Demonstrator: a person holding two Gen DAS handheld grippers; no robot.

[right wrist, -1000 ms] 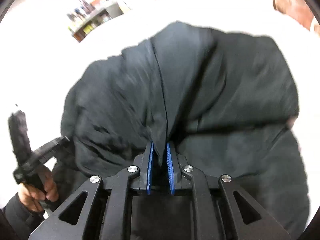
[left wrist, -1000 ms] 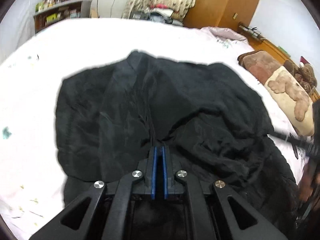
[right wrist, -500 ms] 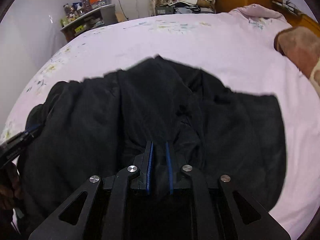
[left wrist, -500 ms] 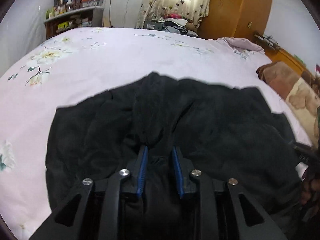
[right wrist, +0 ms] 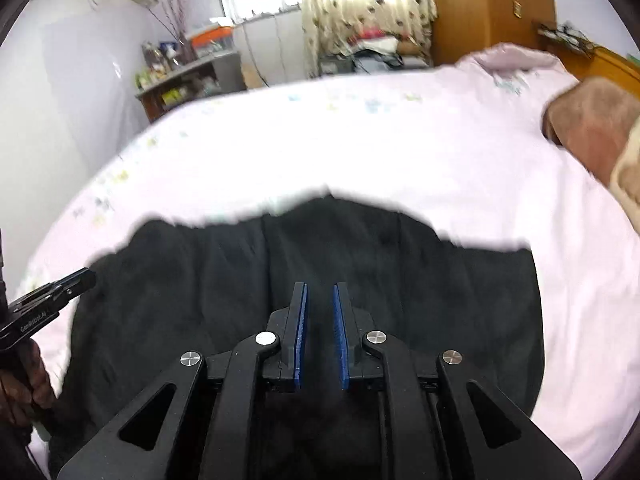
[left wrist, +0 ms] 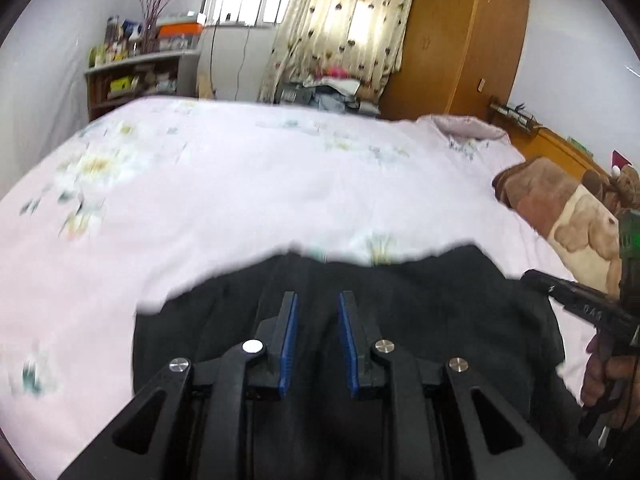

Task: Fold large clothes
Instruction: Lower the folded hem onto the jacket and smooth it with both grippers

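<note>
The bed (left wrist: 248, 184), covered in a pale pink floral sheet, fills most of both views; a wide stretch of bare sheet lies beyond the garment toward the far edge. The wardrobe (left wrist: 460, 36) stands past the bed's far right corner, and the shelf (left wrist: 136, 76) past its far left corner. The black garment (right wrist: 200, 292) lies bunched on the near part of the bed, its far edge ragged and blurred. A brown blanket (left wrist: 560, 208) sits at the bed's right side. The left gripper (left wrist: 317, 300) and right gripper (right wrist: 320, 290) hover over the garment, fingers apart, clamping nothing.
</note>
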